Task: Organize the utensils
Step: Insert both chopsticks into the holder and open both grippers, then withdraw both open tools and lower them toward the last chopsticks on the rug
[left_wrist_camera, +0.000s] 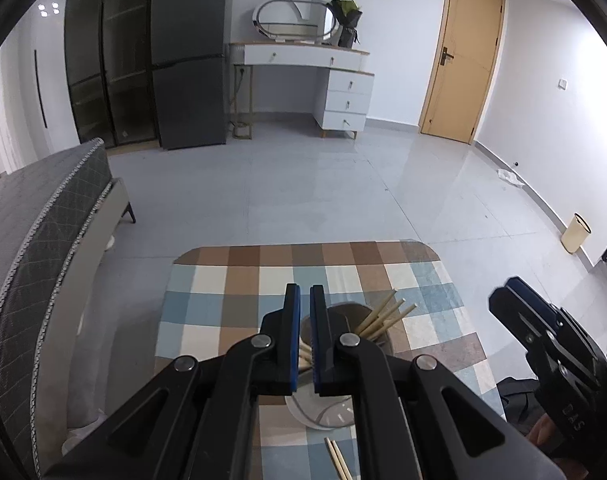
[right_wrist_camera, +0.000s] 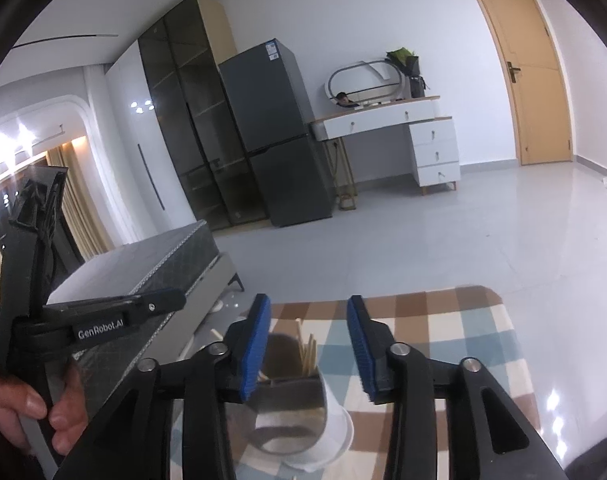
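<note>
A: Chopsticks (left_wrist_camera: 387, 316) stand bunched in the metal holder (left_wrist_camera: 339, 364), leaning up and to the right of the left gripper (left_wrist_camera: 305, 336), tips fanned out past its right finger

B: And that gripper's own state?

A: Its fingers are drawn together with only a thin slit between the blue pads, and nothing shows clamped there. The holder sits just beyond and below them

B: Anything left to put away?

A: Two loose chopsticks (left_wrist_camera: 337, 460) lie flat on the checked tablecloth (left_wrist_camera: 239, 280), on the near side of the holder, below the left fingers and close to the camera. Their long axis runs nearly along the line the fingers point, slanting a little to the right

B: Which hand is closer?

A: The left, I'd judge; the pair lies right under it. In the right wrist view the right gripper (right_wrist_camera: 309, 344) has its fingers apart and empty, the holder seen between and beyond them, with chopsticks standing inside

B: So what does the next move turn on?

A: Probably opening the left fingers and drawing back and down, since the sticks lie behind the fingertips, not ahead

B: Anything in the way?

A: The holder itself, and the white base (right_wrist_camera: 335, 440) under it. The right gripper hovers well off to the right
</note>
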{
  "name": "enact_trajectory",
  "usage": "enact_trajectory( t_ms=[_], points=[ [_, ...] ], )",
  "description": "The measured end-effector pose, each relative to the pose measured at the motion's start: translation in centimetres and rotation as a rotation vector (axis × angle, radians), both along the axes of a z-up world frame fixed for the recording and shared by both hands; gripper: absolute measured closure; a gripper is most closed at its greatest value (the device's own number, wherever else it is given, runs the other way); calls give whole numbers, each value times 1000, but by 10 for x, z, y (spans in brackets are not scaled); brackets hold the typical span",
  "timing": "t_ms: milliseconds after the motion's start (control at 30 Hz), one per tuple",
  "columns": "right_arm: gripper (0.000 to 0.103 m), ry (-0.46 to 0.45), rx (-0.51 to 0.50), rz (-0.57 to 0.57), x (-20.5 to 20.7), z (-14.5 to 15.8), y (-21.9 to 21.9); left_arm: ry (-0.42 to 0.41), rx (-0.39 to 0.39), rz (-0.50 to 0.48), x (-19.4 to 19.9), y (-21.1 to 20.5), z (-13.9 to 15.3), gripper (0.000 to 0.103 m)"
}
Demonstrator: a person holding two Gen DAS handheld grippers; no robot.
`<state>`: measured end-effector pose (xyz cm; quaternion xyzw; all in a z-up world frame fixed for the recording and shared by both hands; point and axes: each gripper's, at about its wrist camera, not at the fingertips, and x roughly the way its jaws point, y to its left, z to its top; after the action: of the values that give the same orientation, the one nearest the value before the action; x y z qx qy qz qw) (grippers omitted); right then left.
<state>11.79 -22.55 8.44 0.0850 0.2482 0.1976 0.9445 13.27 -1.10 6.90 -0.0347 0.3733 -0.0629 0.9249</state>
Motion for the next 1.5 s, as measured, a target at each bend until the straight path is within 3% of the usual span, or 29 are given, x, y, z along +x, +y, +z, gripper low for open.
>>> enact_trajectory(
  t_ms=[100, 267, 333, 400, 600, 800, 1100, 1500],
  points=[
    [52, -16, 8, -10, -20, 6, -4, -14, 5, 8, -14, 0, 5, 97],
    [43, -43, 18, -27, -50, 14, -10, -60, 26, 25, -42, -2, 14, 68],
    [39, -53, 21, -33, -60, 16, -12, -86, 33, 41, -53, -2, 18, 52],
    [36, -62, 23, -34, -70, 17, -13, -110, 39, 56, -63, -1, 21, 45],
    [24, -82, 21, -30, -94, 17, -14, -125, 55, 66, -80, -2, 18, 37],
    [14, -63, 26, -18, -109, 2, -13, -166, 39, 122, -97, 3, 5, 20],
    [6, 16, -16, 22, -122, -43, -5, -151, 68, 179, -109, 10, -42, 19],
    [6, 164, -143, 16, -108, -101, 8, -11, 75, 203, -96, 14, -111, 19]
  ],
)
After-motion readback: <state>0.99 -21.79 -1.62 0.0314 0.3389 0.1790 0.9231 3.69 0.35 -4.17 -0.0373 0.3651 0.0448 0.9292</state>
